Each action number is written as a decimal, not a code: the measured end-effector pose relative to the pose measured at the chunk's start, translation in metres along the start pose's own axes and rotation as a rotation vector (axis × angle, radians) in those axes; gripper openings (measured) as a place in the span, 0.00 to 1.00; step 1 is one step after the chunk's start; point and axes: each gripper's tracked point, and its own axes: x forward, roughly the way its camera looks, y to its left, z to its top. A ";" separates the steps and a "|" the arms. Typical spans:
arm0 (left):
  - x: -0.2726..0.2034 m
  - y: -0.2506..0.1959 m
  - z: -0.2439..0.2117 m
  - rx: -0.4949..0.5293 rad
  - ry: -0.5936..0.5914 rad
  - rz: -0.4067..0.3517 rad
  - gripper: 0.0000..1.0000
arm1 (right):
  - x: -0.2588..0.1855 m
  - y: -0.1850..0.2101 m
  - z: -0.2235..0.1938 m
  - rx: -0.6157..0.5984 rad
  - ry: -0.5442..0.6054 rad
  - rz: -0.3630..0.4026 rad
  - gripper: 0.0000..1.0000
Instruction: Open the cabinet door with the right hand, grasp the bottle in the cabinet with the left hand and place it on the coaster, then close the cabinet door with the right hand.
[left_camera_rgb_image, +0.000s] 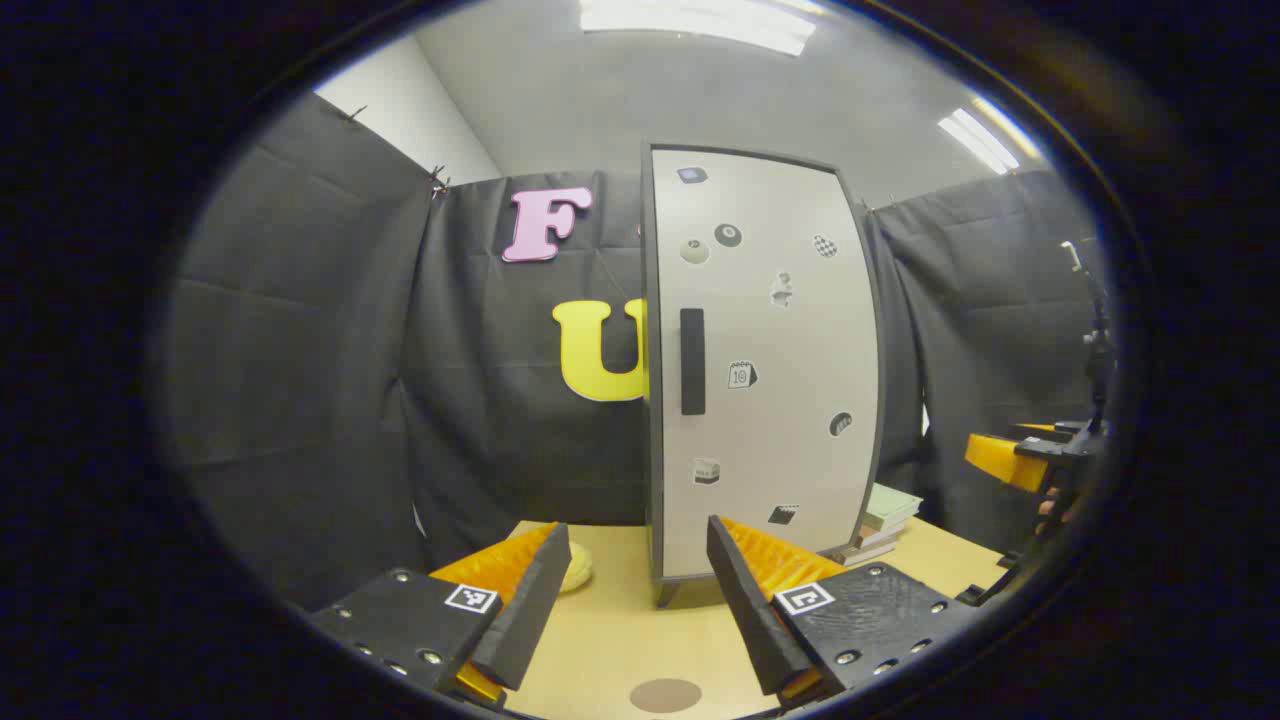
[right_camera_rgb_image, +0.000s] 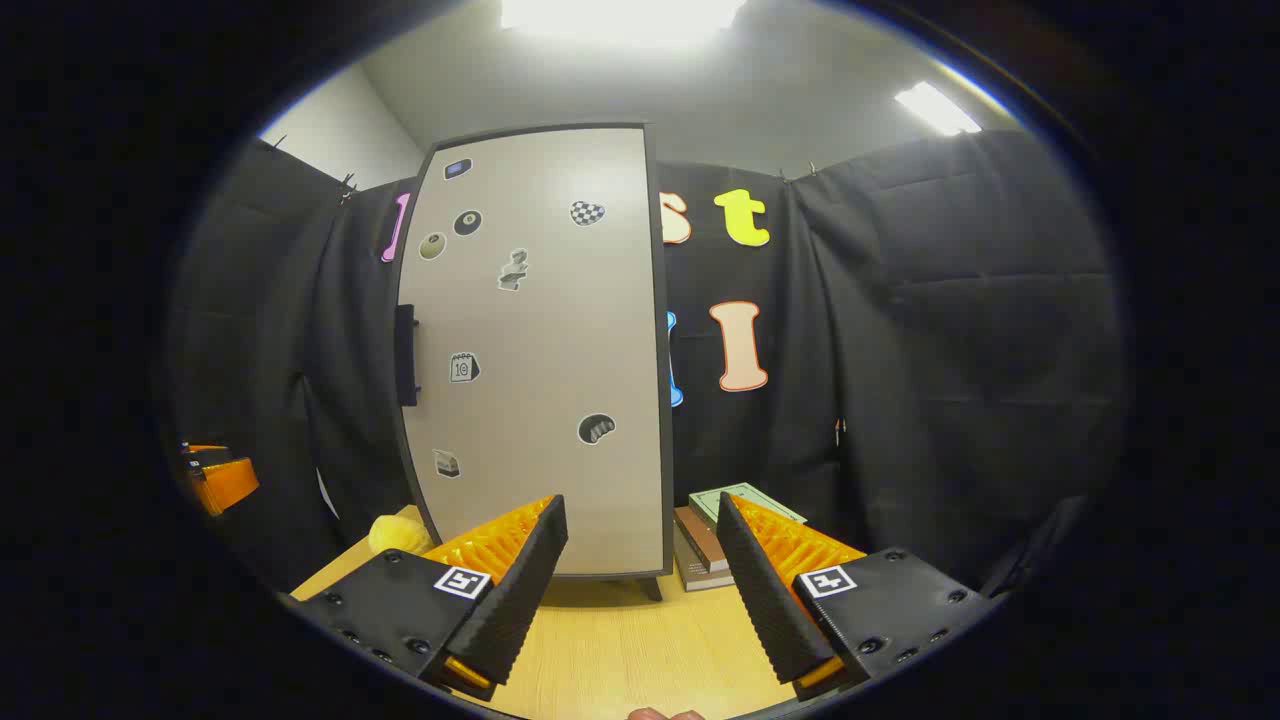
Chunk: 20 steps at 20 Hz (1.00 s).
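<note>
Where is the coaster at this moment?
In the left gripper view the coaster lies flat on the table at the bottom, between the open left gripper fingers, in front of the closed cabinet.

The cabinet door (left_camera_rgb_image: 765, 360) straight ahead of the left gripper (left_camera_rgb_image: 638, 590) was a pale grey-beige with a dark charcoal frame and a black handle (left_camera_rgb_image: 692, 361). It was dotted with little stickers (left_camera_rgb_image: 728, 235), mostly black, white and grey, one checkered. The table (left_camera_rgb_image: 620, 640) under the fingers was light yellowish wood grain, and the coaster (left_camera_rgb_image: 665, 695) just below them was a plain brown disc. Off to that gripper's left sat something pale yellow (left_camera_rgb_image: 577, 572). To the right of the right gripper (right_camera_rgb_image: 640, 590), the stack of books (right_camera_rgb_image: 715, 530) had a light green cover on top, with brown and grey ones underneath. The booth wall (right_camera_rgb_image: 950, 350) was black cloth, and the ceiling was grey-white.
</note>
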 end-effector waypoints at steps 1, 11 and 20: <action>-0.001 0.001 -0.003 0.000 0.003 0.002 0.82 | -0.004 0.004 -0.001 -0.006 0.000 0.004 0.96; -0.005 0.022 -0.005 0.005 0.010 0.016 0.82 | -0.016 0.039 -0.002 -0.038 0.011 0.041 0.93; 0.002 0.023 0.002 -0.012 -0.005 -0.008 0.82 | -0.014 0.043 0.015 -0.028 -0.024 0.032 0.93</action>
